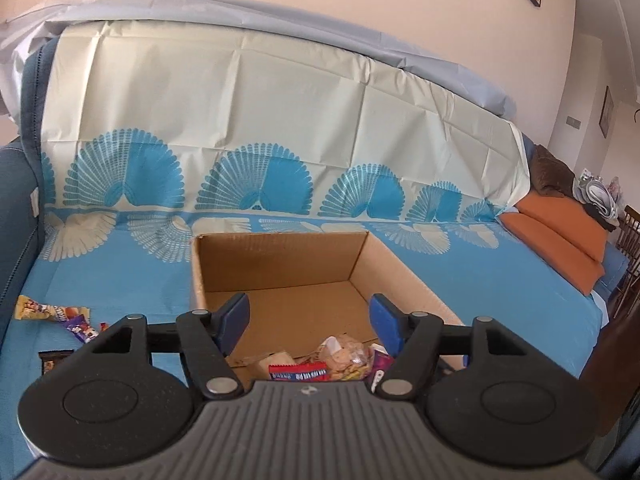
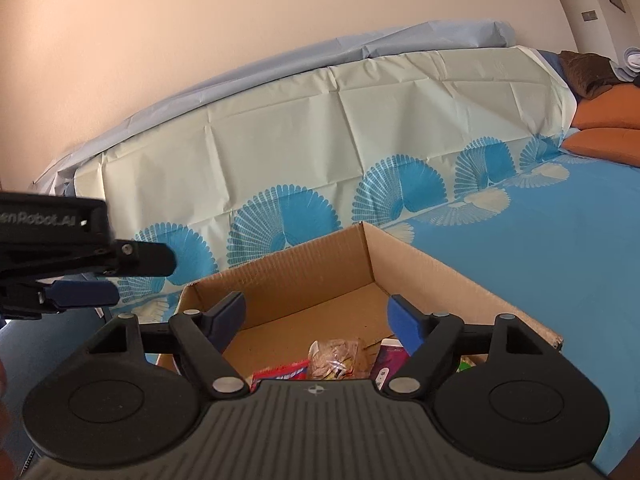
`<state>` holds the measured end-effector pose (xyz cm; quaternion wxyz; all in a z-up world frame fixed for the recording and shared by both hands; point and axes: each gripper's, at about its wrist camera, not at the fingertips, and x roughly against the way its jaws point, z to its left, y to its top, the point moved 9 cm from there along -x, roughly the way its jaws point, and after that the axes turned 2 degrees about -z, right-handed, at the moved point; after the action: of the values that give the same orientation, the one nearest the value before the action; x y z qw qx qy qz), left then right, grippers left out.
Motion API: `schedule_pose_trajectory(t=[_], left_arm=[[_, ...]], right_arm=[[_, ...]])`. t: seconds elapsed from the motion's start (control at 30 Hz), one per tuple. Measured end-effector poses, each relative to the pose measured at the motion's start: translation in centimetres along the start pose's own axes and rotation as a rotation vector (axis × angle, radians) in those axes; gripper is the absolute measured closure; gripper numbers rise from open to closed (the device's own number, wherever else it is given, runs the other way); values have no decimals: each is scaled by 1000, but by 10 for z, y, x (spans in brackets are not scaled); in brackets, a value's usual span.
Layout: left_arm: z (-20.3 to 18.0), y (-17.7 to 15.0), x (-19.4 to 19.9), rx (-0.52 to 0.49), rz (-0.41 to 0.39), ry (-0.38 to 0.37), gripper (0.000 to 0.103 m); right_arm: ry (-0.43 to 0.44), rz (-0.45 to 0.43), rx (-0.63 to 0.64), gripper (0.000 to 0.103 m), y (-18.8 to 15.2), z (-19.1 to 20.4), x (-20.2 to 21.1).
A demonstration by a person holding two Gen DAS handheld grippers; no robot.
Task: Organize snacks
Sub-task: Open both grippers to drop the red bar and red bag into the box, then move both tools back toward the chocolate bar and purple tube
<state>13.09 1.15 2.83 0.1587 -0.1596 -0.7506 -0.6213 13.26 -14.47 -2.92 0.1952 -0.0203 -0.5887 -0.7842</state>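
Both hand-held grippers hover over the cardboard box [image 1: 280,264], jaws spread wide, nothing in them: left hand-held gripper [image 1: 310,322], right hand-held gripper [image 2: 316,320]. Snack packets [image 1: 340,360] sit in the box just below them. 3 more wrappers [image 1: 52,312] lie on the sofa cover, left of the left one.

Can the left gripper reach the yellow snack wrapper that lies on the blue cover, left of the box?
Probably yes. The left gripper is open and empty over the cardboard box, and the yellow wrapper lies uncovered on the blue cover, outside the box wall.
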Motion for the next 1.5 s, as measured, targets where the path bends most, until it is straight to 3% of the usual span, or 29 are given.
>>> schedule_pose_trajectory(t=[0.13, 0.2, 0.33, 0.43, 0.47, 0.53, 0.6, 0.63, 0.67, 0.77, 0.87, 0.93, 1.07, 1.23, 1.5], left_arm=[[36, -18, 35, -50, -95, 99, 32], [55, -31, 47, -66, -89, 122, 32], [99, -55, 58, -114, -33, 145, 47], [134, -60, 64, -129, -47, 166, 62], [148, -63, 65, -115, -47, 173, 62], [177, -76, 63, -75, -37, 204, 74], [207, -102, 55, 1, 22, 256, 76], [218, -106, 52, 64, 61, 270, 79], [223, -103, 52, 86, 47, 281, 79], [222, -102, 46, 84, 50, 263, 79], [223, -106, 35, 79, 85, 257, 77], [227, -107, 26, 100, 89, 257, 68], [237, -115, 2, 124, 135, 298, 62], [237, -121, -16, 90, 139, 336, 23], [242, -126, -26, 94, 151, 363, 21]], right_arm=[[11, 16, 22, 22, -3, 7, 0], [17, 17, 48, 22, -5, 13, 1], [32, 13, 101, 22, -9, 25, 8], [45, 16, 144, 22, -12, 34, 10], [48, 18, 155, 25, -13, 37, 11], [59, 27, 173, 34, -17, 42, 13], [71, 38, 186, 46, -21, 46, 15], [75, 41, 193, 48, -22, 48, 16], [78, 43, 200, 51, -23, 51, 16], [82, 42, 220, 52, -26, 56, 17], [78, 57, 243, 52, -31, 61, 15], [80, 67, 256, 52, -34, 63, 14], [77, 60, 295, 52, -38, 69, 18], [81, 43, 348, 52, -40, 75, 23], [90, 6, 384, 51, -33, 84, 29]])
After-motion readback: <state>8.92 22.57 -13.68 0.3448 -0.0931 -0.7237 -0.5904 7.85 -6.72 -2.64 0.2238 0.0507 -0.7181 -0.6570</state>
